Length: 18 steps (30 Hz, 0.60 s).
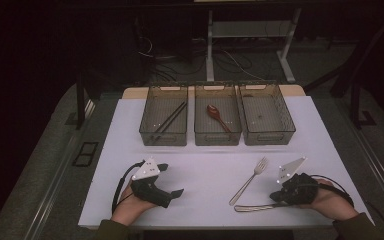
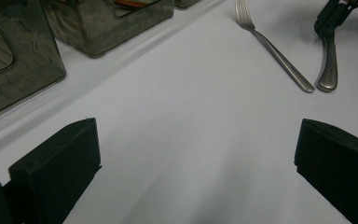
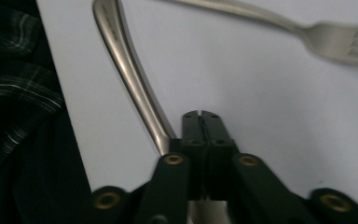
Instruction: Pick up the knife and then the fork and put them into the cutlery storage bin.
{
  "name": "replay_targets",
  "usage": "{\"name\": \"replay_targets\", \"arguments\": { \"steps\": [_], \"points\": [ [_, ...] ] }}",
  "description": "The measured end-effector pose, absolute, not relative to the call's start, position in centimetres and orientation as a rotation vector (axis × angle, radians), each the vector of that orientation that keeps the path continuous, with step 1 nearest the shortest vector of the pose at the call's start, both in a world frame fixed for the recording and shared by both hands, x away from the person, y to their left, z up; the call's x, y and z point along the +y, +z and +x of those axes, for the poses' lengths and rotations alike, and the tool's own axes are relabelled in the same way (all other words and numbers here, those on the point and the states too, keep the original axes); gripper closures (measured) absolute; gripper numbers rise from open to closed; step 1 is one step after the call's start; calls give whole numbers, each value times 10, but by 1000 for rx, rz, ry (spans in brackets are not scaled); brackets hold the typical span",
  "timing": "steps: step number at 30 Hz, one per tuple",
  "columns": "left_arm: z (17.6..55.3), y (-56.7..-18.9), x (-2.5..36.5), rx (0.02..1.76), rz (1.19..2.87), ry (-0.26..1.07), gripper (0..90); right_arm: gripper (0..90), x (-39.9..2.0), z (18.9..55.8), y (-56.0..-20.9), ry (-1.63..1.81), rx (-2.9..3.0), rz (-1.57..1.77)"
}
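Jaws of the right gripper [image 3: 200, 116] clench a utensil handle [image 3: 130, 70]; left gripper [image 2: 196, 154] jaws released

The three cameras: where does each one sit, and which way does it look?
High view: above the person's side, looking down on the table; both hands show.
Left gripper view: on the left gripper, facing across the table; its open fingers show.
Right gripper view: on the right gripper, shut on a utensil handle.
All views share the fork.
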<state>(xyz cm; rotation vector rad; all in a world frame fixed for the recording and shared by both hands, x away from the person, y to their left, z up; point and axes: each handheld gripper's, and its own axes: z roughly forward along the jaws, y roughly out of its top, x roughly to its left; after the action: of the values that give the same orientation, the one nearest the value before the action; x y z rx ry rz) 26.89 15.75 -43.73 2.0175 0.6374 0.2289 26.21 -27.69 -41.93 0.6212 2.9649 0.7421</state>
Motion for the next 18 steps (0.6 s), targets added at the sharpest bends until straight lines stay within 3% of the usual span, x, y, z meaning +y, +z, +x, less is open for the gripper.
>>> {"name": "replay_targets", "arguments": {
  "steps": [6,18],
  "points": [
    [269,-437,158,641,2018,227,0,740,-262,261,-407,670,3040,374],
    [269,-437,158,636,2019,227,0,724,-237,259,-417,417,3127,157]
  ]
}}
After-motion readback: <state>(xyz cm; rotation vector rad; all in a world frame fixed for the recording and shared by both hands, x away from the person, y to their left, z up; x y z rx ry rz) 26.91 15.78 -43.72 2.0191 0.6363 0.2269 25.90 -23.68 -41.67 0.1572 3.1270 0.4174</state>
